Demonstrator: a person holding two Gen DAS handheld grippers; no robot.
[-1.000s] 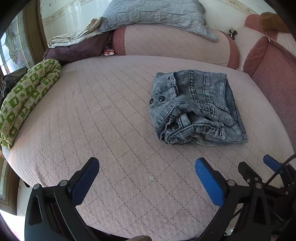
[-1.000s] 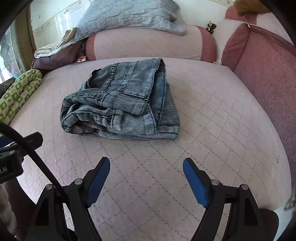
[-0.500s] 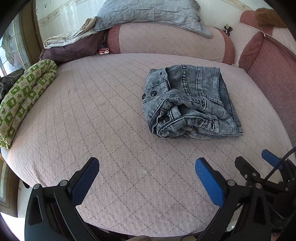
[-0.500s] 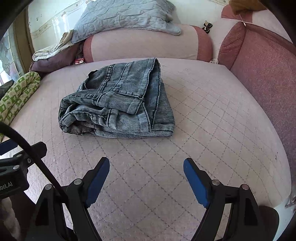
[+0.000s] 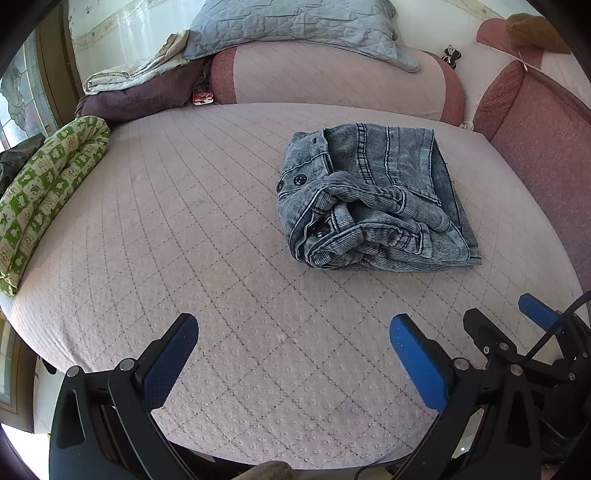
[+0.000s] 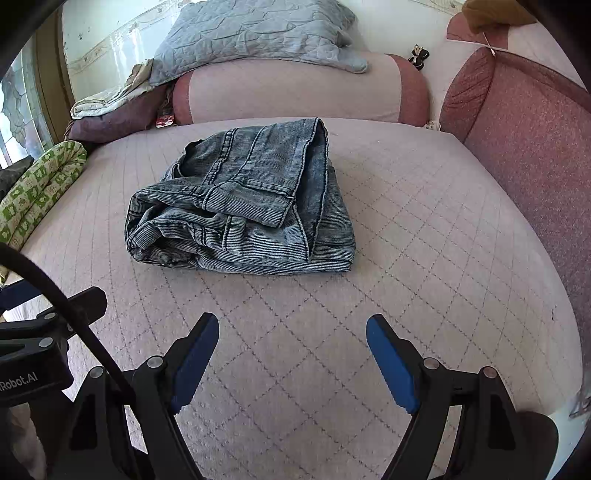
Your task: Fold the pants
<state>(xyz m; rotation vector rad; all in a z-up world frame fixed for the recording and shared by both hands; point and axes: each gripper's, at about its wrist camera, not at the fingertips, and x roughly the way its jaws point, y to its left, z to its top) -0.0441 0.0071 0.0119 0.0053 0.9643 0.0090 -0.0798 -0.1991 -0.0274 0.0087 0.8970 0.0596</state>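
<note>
Blue acid-wash denim pants (image 5: 373,199) lie folded in a compact bundle on the pink quilted bed (image 5: 184,221), waistband and buttons toward the left. The right wrist view shows them (image 6: 243,214) ahead and left of centre. My left gripper (image 5: 291,328) is open and empty, well short of the pants, near the bed's front edge. My right gripper (image 6: 291,328) is open and empty, also short of the bundle and apart from it. The right gripper's body shows at the lower right of the left wrist view (image 5: 517,354).
A green patterned rolled blanket (image 5: 44,184) lies along the bed's left edge. A pink bolster (image 5: 332,81) with a blue-grey quilted pillow (image 5: 295,26) sits at the back. Folded bedding (image 5: 140,92) lies at the back left. A maroon padded side (image 5: 546,155) runs along the right.
Both grippers have drawn back from the pants toward the bed's front edge, so the bundle looks farther away. Both stay open. The pants have not moved.
</note>
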